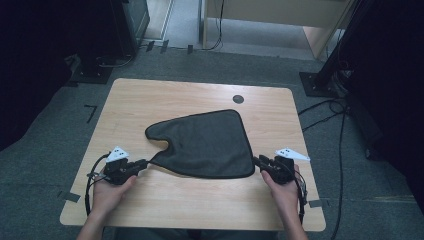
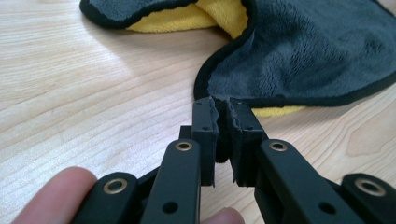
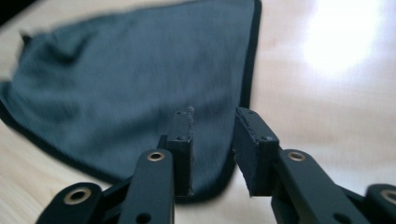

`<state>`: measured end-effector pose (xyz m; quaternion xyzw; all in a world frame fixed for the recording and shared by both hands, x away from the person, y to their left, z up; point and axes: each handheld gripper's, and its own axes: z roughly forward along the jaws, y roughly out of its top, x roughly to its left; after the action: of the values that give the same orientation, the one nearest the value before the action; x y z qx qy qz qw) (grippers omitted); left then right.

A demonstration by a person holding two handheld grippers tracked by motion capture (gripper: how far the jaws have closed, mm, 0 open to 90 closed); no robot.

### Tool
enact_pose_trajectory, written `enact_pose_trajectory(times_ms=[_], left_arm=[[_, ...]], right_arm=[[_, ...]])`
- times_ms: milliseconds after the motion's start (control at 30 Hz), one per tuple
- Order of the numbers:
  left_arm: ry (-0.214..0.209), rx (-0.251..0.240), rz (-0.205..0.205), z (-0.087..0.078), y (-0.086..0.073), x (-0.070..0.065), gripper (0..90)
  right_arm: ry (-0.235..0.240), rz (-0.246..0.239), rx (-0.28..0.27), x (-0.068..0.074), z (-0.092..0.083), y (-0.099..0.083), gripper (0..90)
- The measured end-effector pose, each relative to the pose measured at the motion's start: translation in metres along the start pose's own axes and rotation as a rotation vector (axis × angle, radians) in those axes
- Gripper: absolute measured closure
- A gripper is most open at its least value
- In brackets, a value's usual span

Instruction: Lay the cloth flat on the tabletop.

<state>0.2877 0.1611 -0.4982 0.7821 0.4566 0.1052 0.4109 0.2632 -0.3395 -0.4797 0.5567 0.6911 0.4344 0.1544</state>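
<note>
On the left of the high view a hand (image 1: pixel 107 192) comes in from the table's near edge and holds the left gripper (image 1: pixel 146 162), whose grey three-cornered plate (image 1: pixel 117 154) sits on top and whose cable (image 1: pixel 90 187) loops out over the left edge of the wooden table (image 1: pixel 165 210). That gripper's jaws point right, toward the near left corner of the dark grey cloth (image 1: pixel 202 145); in the left gripper view the left gripper (image 2: pixel 223 116) has its pads drawn nearly together, with a thin fold of the cloth's black-bound corner pinched between them, so it is gripping the cloth (image 2: pixel 299 60). The same view shows the yellow underside (image 2: pixel 187 18) of the cloth where an edge is turned up farther off, and bare wood on the left. The cloth lies roughly in the middle of the table, spread flat in a rounded triangle, with a notch curving in on its left edge. Beyond it, near the far edge, a small dark round grommet (image 1: pixel 238 99) is set in the tabletop, well apart from the cloth. On the right, the other hand (image 1: pixel 285 192) holds the right gripper (image 1: pixel 255 161) just beside the cloth's near right corner. In the right gripper view the right gripper (image 3: pixel 214 122) has its jaws parted with a clear gap, pads pressing on nothing, the cloth's rounded corner (image 3: pixel 140 84) lying below and behind them
</note>
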Motion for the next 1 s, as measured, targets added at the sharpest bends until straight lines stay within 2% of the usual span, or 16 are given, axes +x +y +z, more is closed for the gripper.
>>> enact_pose_trajectory(times_ms=[33,67,233,300,333,400,467,567,667,867,933,967,1000], left_arm=[[0.0,0.0,0.0,0.0,0.0,0.0,82.2],[-0.001,0.001,0.002,0.001,-0.001,0.0,82.2],[-0.012,-0.004,0.03,-0.004,-0.005,-0.007,82.9],[-0.02,0.005,0.049,-0.008,-0.01,-0.009,83.0],[-0.021,0.006,0.053,-0.009,-0.012,-0.009,83.1],[-0.04,0.007,0.051,-0.013,-0.018,-0.008,83.1],[-0.054,0.008,0.067,-0.015,-0.022,-0.009,83.2],[-0.059,0.014,0.082,-0.019,-0.027,-0.011,83.3],[-0.069,0.023,0.086,-0.024,-0.032,-0.012,83.5],[-0.096,0.045,0.112,-0.033,-0.043,-0.017,83.6],[-0.116,0.062,0.127,-0.037,-0.049,-0.02,83.6],[-0.113,0.065,0.137,-0.04,-0.052,-0.022,83.8],[-0.118,0.061,0.132,-0.041,-0.053,-0.023,83.9]], right_arm=[[0.0,0.0,0.0,0.0,0.0,0.0,67.9],[-0.018,-0.016,0.042,0.0,0.003,-0.01,67.4],[-0.029,-0.036,0.078,0.006,0.011,-0.015,63.2],[-0.088,-0.057,0.113,0.009,0.017,-0.019,62.4],[-0.097,-0.052,0.12,0.009,0.02,-0.021,62.4],[-0.087,-0.037,0.124,0.009,0.022,-0.023,62.4],[-0.103,-0.053,0.136,0.01,0.026,-0.025,64.1],[-0.131,-0.094,0.138,0.017,0.028,-0.028,74.9],[-0.133,-0.114,0.154,0.019,0.026,-0.028,82.2],[-0.097,-0.112,0.191,0.017,0.01,-0.036,84.1],[-0.088,-0.121,0.202,0.019,0.0,-0.041,84.3],[-0.086,-0.124,0.206,0.021,-0.008,-0.045,84.4],[-0.084,-0.127,0.206,0.022,-0.013,-0.048,84.4]])
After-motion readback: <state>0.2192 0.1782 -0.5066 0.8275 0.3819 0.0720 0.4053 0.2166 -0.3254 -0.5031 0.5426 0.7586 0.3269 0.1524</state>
